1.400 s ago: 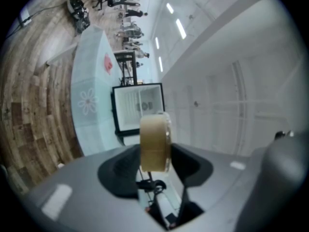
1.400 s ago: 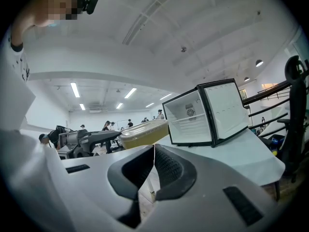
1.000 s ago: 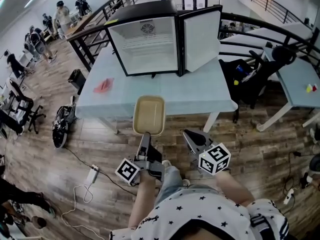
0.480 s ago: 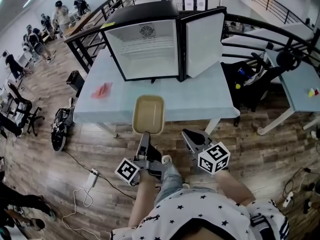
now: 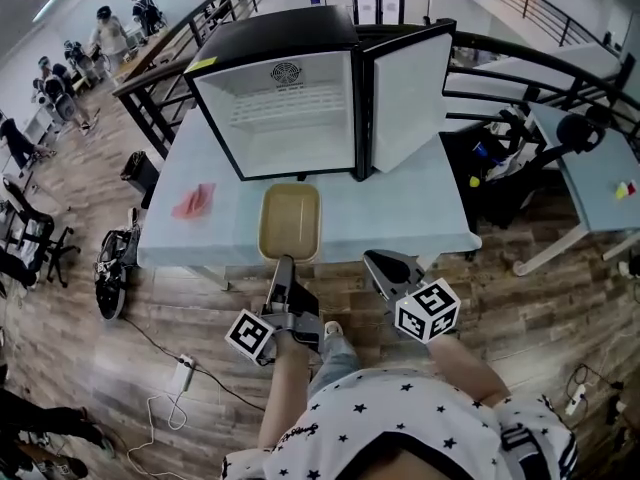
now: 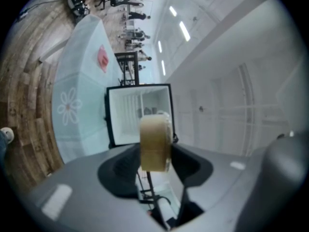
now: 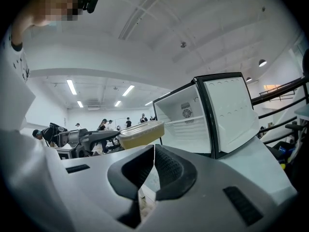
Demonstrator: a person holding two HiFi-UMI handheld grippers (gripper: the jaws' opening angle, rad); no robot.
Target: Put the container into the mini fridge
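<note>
Left gripper (image 5: 284,264) clamps the near rim of a beige, round-cornered plastic container (image 5: 290,218) above the pale table (image 5: 410,208). The black-cased mini fridge (image 5: 285,30) gapes at its 12 o'clock. Right gripper (image 5: 376,261) has its ribbed jaws pinched together, empty.

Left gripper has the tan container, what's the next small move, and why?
Probably carry the container forward, level, toward the mini fridge: the left gripper holds its near end, it hangs short of the cabinet, and the door stands open.
</note>
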